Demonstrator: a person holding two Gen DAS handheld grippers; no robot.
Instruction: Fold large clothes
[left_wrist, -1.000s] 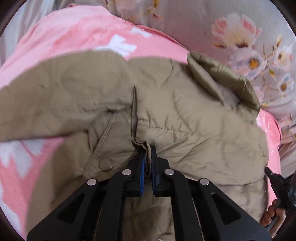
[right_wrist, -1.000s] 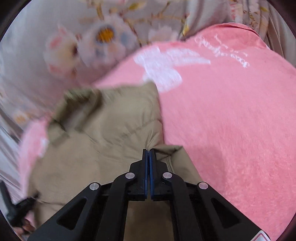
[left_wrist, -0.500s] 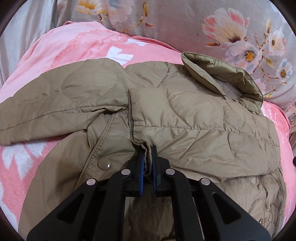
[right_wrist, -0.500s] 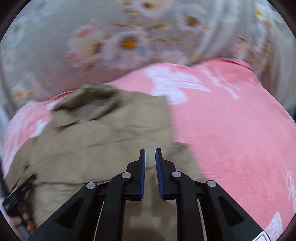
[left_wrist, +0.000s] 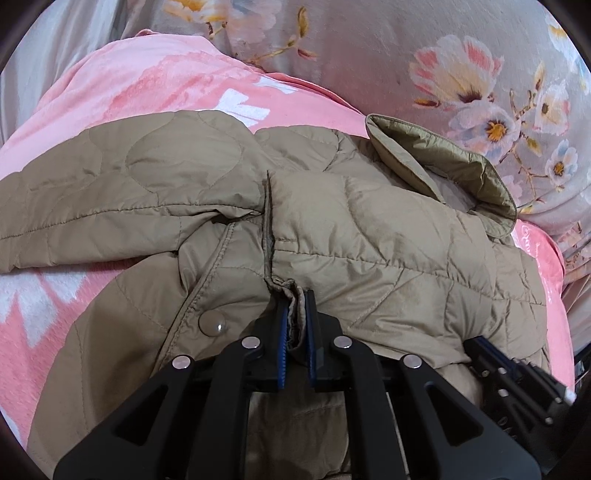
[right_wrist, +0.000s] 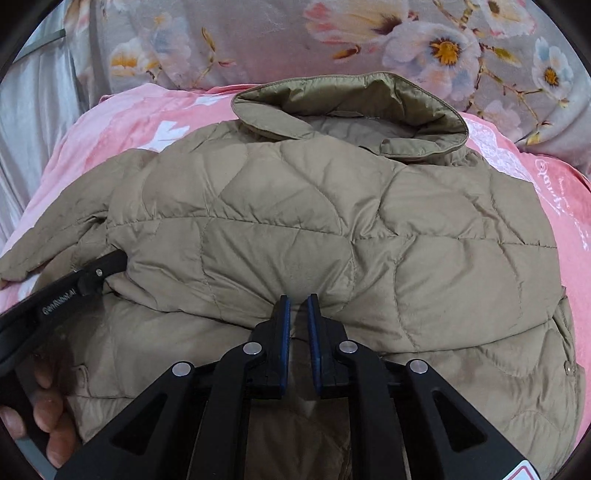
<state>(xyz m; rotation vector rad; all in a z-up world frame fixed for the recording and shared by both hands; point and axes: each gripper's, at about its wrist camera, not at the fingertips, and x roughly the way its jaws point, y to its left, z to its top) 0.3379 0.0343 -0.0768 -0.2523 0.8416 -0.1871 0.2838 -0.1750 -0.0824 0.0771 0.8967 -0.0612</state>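
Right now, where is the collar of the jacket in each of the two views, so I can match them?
Left wrist view: the collar is at the upper right, standing up against the flowered cloth.
Right wrist view: the collar is at the top centre, its opening facing the camera.
Shared landmark: the pink blanket under the jacket, also visible in the right wrist view.

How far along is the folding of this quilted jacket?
Early to midway. Done: one side of the khaki quilted jacket lies folded across its body on the pink blanket. In hand: the left gripper pinches the folded edge's hem; the right gripper is open at the fold, holding nothing. Left: the sleeve spread to the side, then folding the length toward the collar.
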